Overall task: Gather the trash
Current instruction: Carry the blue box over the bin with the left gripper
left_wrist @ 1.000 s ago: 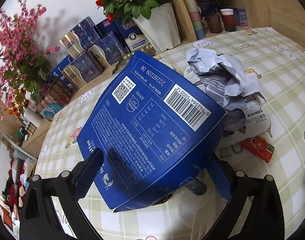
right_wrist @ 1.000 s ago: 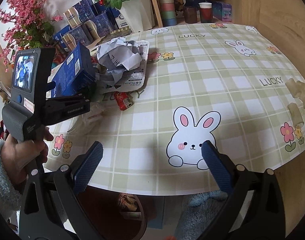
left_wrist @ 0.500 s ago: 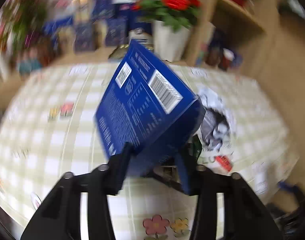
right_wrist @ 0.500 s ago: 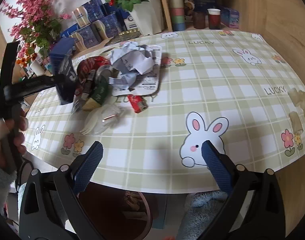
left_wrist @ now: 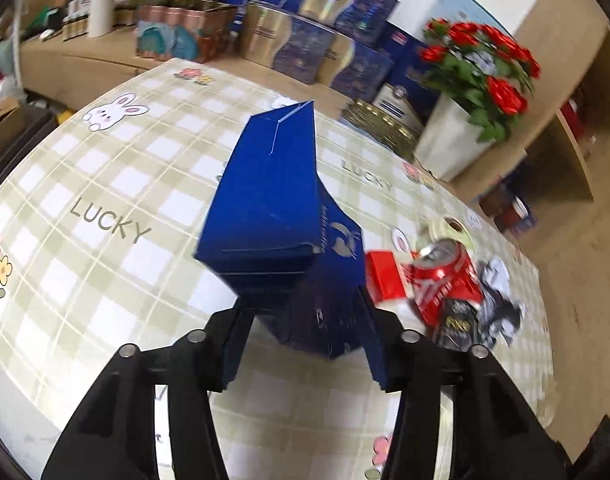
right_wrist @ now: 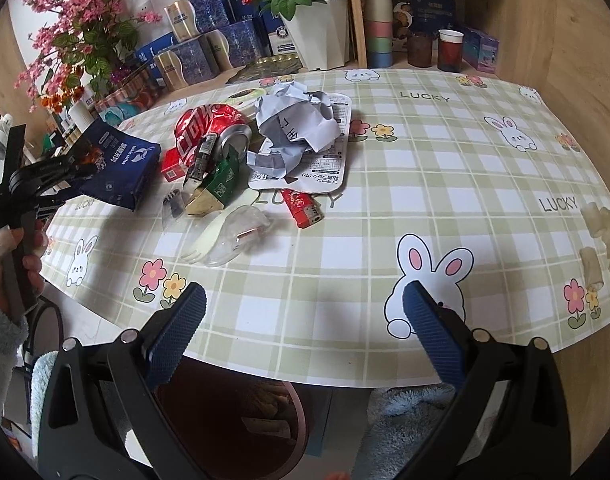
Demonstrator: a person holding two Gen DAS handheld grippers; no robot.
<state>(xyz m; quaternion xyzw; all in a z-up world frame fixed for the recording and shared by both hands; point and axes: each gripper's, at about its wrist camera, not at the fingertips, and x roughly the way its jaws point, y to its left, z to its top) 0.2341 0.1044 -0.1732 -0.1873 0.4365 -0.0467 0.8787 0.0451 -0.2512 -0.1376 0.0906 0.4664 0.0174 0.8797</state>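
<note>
Since the earlier frames, the blue coffee box [left_wrist: 281,216] has been carried left of the trash pile and turned, so its barcode face no longer shows to the left wrist camera; a plain blue panel and a side with a white logo face it instead.

Left gripper [left_wrist: 301,340]: jaws pinch the lower end of the box from both sides. In the right wrist view the same box [right_wrist: 119,170] is held over the left part of the checked tablecloth [right_wrist: 445,184], beside the remaining trash. Whether the box touches the cloth cannot be told.

Right gripper [right_wrist: 305,332]: jaws spread wide, nothing between them, positioned at the near table edge.

Trash remaining on the table, grouped together:
- crushed red soda can [right_wrist: 209,126], lying on its side
- crumpled grey paper [right_wrist: 297,124], on top of a printed white wrapper [right_wrist: 325,168]
- small red carton [right_wrist: 173,166], beside the can
- green and tan packet [right_wrist: 217,186]
- red lighter [right_wrist: 303,208], just below the wrapper
- clear plastic wrap and a pale plastic fork [right_wrist: 209,240], nearest the table edge

A white pot of red roses [right_wrist: 325,32] stands behind the table.
</note>
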